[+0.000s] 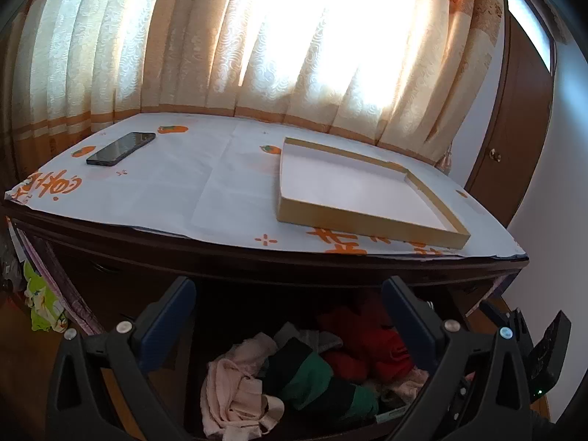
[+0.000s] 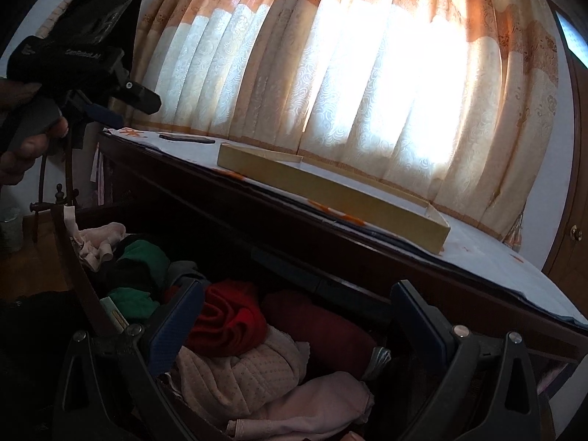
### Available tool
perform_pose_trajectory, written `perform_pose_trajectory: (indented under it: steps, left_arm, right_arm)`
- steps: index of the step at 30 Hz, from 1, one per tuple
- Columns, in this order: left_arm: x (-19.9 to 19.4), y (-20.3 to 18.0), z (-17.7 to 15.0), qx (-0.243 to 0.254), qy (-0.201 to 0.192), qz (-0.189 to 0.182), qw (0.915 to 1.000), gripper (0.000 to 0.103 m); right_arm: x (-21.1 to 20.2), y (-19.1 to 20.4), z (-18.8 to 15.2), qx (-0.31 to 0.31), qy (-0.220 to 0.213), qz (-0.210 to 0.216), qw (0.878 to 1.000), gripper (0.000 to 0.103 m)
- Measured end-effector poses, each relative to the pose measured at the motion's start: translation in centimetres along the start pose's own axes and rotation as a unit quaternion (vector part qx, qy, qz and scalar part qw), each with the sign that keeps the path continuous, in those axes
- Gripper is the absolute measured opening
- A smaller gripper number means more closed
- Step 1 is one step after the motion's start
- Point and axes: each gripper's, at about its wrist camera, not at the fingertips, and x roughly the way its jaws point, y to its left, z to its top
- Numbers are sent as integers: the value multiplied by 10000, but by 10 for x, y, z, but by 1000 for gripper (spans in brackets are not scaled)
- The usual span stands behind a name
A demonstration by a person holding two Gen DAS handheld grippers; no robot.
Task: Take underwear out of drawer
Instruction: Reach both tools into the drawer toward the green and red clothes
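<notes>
In open dark wooden drawer [image 2: 79, 257]: heap of soft, light, limp cotton underwear [image 2: 235, 367], pale pink piece topmost; pinch raised fold, expect snagging on neighbours; left claw [image 1: 288, 330] and right claw [image 2: 297, 334] both released, empty

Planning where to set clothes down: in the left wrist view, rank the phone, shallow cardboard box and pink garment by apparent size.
1. Shallow cardboard box, largest.
2. Pink garment, though nearness to the camera inflates it.
3. Phone, smallest, also farthest.

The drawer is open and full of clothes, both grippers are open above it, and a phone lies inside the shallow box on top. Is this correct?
Not quite: the phone lies on the paper cover, well apart from the shallow box, whose inside shows nothing in the left wrist view. The rest holds.
</notes>
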Motion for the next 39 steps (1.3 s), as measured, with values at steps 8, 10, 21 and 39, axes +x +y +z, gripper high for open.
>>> perform_pose_trajectory:
  steps: [8,10,21,39]
  left_arm:
    - [-4,6,3,-81,-35,-1,10000,103]
    - [-4,6,3,-74,-30,-2,10000,103]
    - [-2,6,3,-54,64,-23,10000,103]
    - [-4,-7,1,230,220,-135,9994,103]
  right_arm:
    - [-5,-3,-3,171,146,39,9997,102]
    - [-5,-2,-3,159,208,47,9996,102]
    - [5,1,1,102,705,191,9973,102]
    - [22,-1,1,73,1488,633,9868,102]
